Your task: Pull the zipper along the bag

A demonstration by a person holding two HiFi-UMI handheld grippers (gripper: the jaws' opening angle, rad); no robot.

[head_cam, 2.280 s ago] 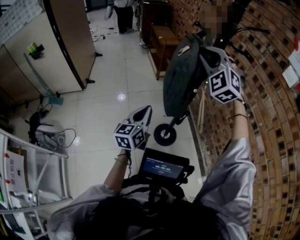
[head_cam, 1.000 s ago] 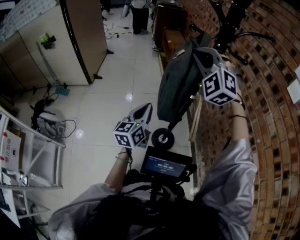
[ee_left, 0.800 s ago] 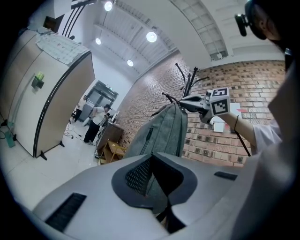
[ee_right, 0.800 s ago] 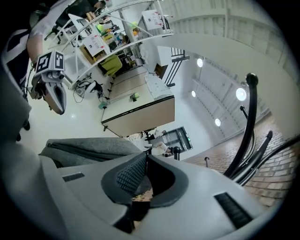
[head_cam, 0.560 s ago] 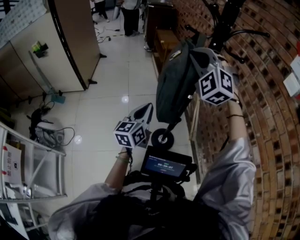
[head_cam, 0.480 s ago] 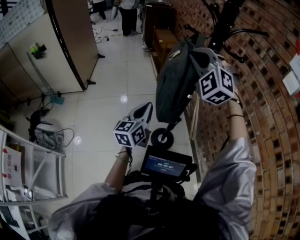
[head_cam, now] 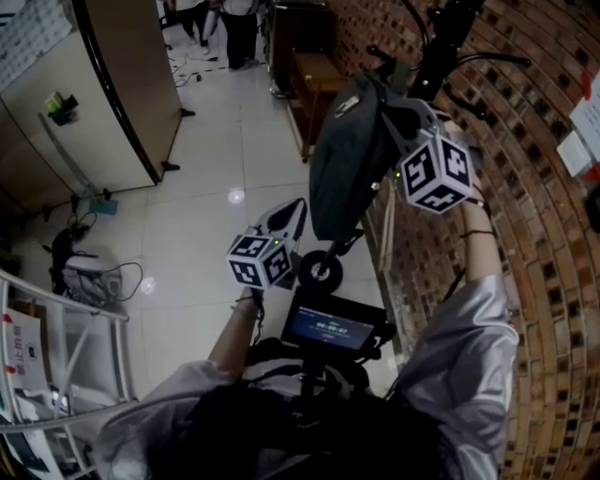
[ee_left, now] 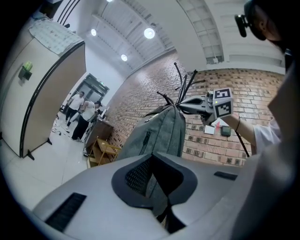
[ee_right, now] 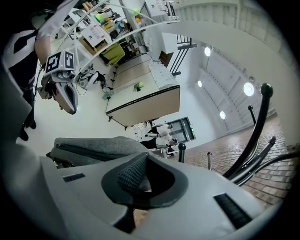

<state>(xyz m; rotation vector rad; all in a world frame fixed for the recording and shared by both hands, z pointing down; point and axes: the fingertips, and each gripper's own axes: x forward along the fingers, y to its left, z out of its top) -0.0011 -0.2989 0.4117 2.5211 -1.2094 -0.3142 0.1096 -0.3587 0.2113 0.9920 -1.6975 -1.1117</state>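
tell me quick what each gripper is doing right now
left gripper: closed, empty, pointing at the bag but short of it.
right gripper: closed, apparently pinching the top of the bag.

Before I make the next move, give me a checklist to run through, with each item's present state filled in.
1. The bag hangs on the rack: ok.
2. The right tongs are at the bag's top: ok. They are shut, but whether they pinch any part of the bag: cannot tell.
3. The left tongs are on the zipper: not ok. They are shut, lower than the bag and apart from it.
4. Zipper found: ok. The left gripper view shows a zipper on the bag's face. Where its pull sits: cannot tell.
5. The people are far down the room, away from the bag: ok.
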